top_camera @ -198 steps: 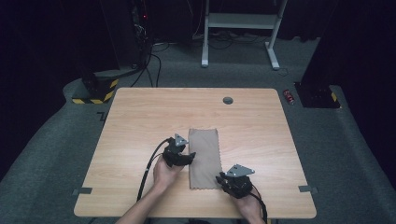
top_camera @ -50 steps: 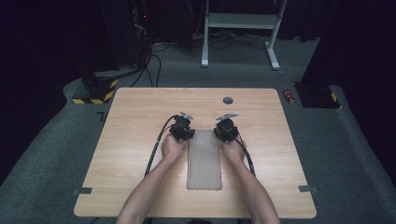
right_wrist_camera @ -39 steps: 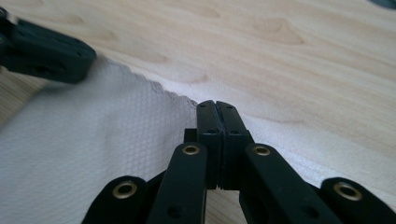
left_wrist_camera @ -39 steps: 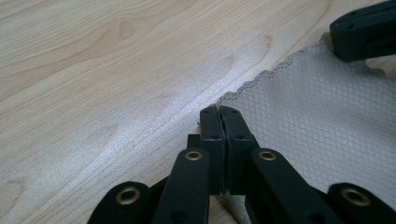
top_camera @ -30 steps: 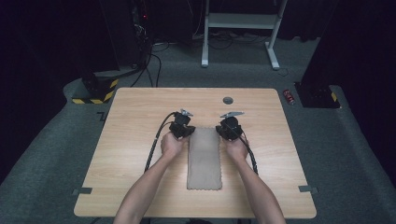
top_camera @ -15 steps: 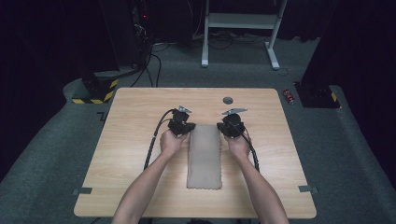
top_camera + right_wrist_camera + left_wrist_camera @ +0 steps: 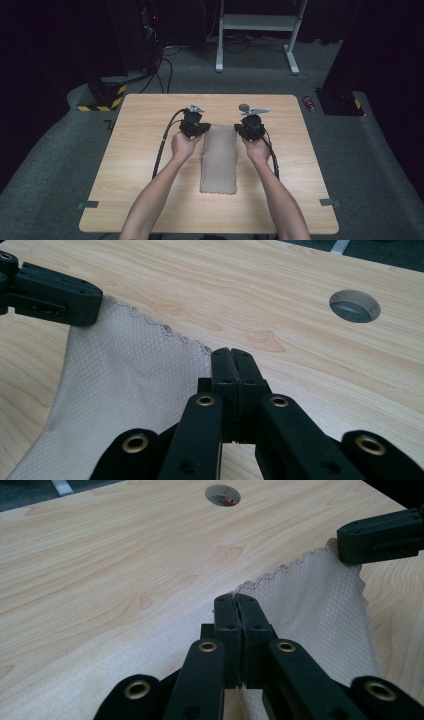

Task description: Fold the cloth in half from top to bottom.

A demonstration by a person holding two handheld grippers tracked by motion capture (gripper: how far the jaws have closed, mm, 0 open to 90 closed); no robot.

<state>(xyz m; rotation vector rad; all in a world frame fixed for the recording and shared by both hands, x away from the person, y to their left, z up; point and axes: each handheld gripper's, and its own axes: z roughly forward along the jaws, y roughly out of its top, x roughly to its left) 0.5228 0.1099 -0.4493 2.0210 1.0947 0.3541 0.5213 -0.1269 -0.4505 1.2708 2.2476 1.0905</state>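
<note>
A beige mesh cloth (image 7: 218, 160) lies folded in a long strip down the middle of the wooden table (image 7: 140, 150). My left gripper (image 7: 203, 129) is shut on its far left corner, and my right gripper (image 7: 239, 130) is shut on its far right corner. In the left gripper view the shut jaws (image 7: 235, 601) pinch the scalloped edge of the cloth (image 7: 320, 605), with the right gripper (image 7: 380, 535) at the other corner. In the right gripper view the jaws (image 7: 231, 354) clamp the cloth (image 7: 125, 390), and the left gripper (image 7: 50, 290) is farther off. The far edge hangs raised off the table between them.
A round cable hole (image 7: 244, 107) sits in the table just beyond the right gripper. On the floor are a red can (image 7: 310, 102) at the right, a yellow-and-black striped block (image 7: 102, 100) at the left, and a white desk frame (image 7: 255, 30) behind.
Both hands have risen together, lifting the far edge of the cloth off the table. The jaws stay shut on its corners.
</note>
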